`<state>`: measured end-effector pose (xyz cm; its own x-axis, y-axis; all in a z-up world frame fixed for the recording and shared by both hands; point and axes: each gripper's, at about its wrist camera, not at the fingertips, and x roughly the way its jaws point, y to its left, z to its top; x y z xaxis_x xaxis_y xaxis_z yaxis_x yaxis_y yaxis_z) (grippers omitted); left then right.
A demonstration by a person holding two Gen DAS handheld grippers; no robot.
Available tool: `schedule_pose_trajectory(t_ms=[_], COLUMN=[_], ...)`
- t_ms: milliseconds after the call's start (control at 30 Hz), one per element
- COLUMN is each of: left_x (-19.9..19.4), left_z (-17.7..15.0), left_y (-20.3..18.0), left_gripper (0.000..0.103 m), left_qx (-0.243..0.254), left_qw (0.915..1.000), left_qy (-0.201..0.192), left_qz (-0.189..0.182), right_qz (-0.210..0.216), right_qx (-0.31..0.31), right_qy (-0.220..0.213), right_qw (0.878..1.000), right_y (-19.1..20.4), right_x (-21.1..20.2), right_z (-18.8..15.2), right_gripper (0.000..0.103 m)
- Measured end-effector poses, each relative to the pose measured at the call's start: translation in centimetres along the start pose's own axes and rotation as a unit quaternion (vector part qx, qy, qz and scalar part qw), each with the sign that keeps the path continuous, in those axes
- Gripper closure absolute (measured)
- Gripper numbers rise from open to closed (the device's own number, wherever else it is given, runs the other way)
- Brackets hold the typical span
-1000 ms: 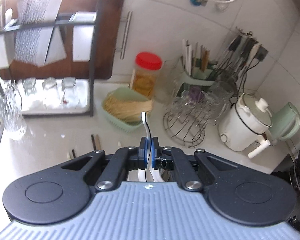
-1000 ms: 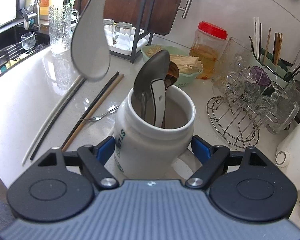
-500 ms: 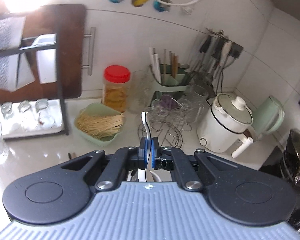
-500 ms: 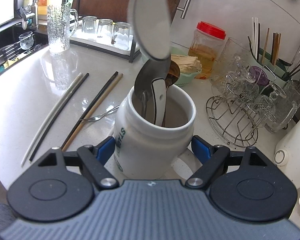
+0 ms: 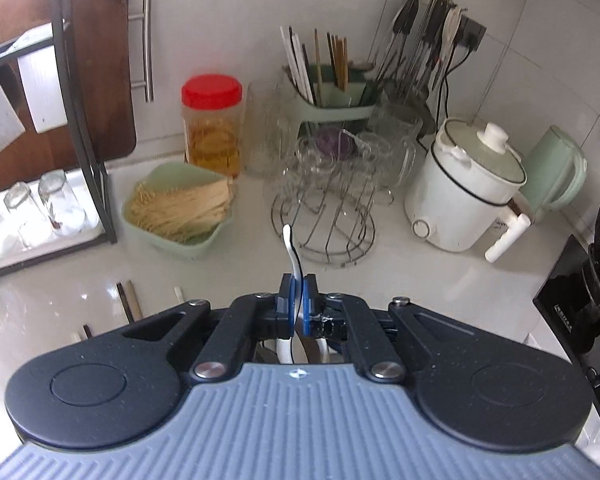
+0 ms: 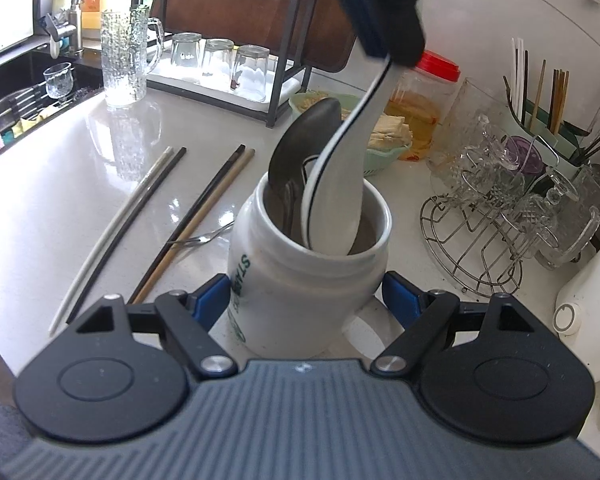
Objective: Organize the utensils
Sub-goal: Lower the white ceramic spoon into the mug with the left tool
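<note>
My right gripper (image 6: 306, 300) is shut on a white mug (image 6: 300, 280) with green lettering, its blue pads pressing both sides. Inside the mug stand a dark metal spoon (image 6: 300, 148) and other cutlery. My left gripper (image 6: 384, 46) comes in from the top, shut on the handle of a white ceramic spoon (image 6: 336, 192) whose bowl dips into the mug's mouth. In the left wrist view the left gripper (image 5: 296, 300) pinches the spoon's handle (image 5: 290, 248), which sticks out past the pads. Two pairs of chopsticks (image 6: 140, 208) and a small fork (image 6: 204, 236) lie on the counter left of the mug.
A wire glass rack (image 6: 500, 216) stands right of the mug, a green basket (image 5: 180, 212) and red-lidded jar (image 5: 212, 124) behind it. A chopstick holder (image 5: 332, 92), white cooker (image 5: 464, 196) and kettle (image 5: 556, 172) line the wall. Glasses on a tray (image 6: 220, 68) and a sink (image 6: 16, 96) lie left.
The left gripper carried the white spoon rightward and down, from above the chopsticks to the mug, where its bowl now enters the opening. The right gripper and mug stayed still.
</note>
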<state>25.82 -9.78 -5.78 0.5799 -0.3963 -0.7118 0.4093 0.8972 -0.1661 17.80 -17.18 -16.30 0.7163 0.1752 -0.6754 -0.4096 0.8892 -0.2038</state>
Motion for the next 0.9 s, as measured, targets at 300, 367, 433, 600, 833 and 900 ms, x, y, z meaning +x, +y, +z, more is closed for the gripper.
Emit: schedule_pose_trajectory(t_ms=[300, 367, 433, 600, 833, 900], left_x=[0.9, 1.2, 1.4, 2.0, 3.7, 4.3], left_z=[-0.4, -0.1, 0.4, 1.5, 2.6, 2.8], left_y=[0.0, 0.2, 0.5, 0.3, -0.9, -1.1], left_gripper=[0.099, 0.099, 0.099, 0.099, 0.099, 0.099], left_qx=[-0.013, -0.020, -0.022, -0.019, 0.004, 0.011], left_qw=[0.9988, 0.9979, 0.9968, 0.9941, 0.9890, 0.9863], left_qy=[0.046, 0.061, 0.076, 0.106, 0.148, 0.165], left_qz=[-0.010, -0.010, -0.010, -0.005, -0.007, -0.005], right_qz=[-0.001, -0.001, -0.001, -0.001, -0.002, -0.002], right_qx=[-0.004, -0.004, -0.004, -0.003, -0.004, -0.004], right_qy=[-0.002, -0.003, -0.003, -0.005, -0.008, -0.010], right_qw=[1.000, 1.000, 1.000, 1.000, 1.000, 1.000], right_y=[0.1, 0.1, 0.1, 0.1, 0.1, 0.1], right_x=[0.0, 0.0, 0.0, -0.1, -0.1, -0.1], right_z=[-0.1, -0.1, -0.1, -0.1, -0.3, -0.3], right_gripper=[0.018, 0.018, 0.018, 0.018, 0.018, 0.018])
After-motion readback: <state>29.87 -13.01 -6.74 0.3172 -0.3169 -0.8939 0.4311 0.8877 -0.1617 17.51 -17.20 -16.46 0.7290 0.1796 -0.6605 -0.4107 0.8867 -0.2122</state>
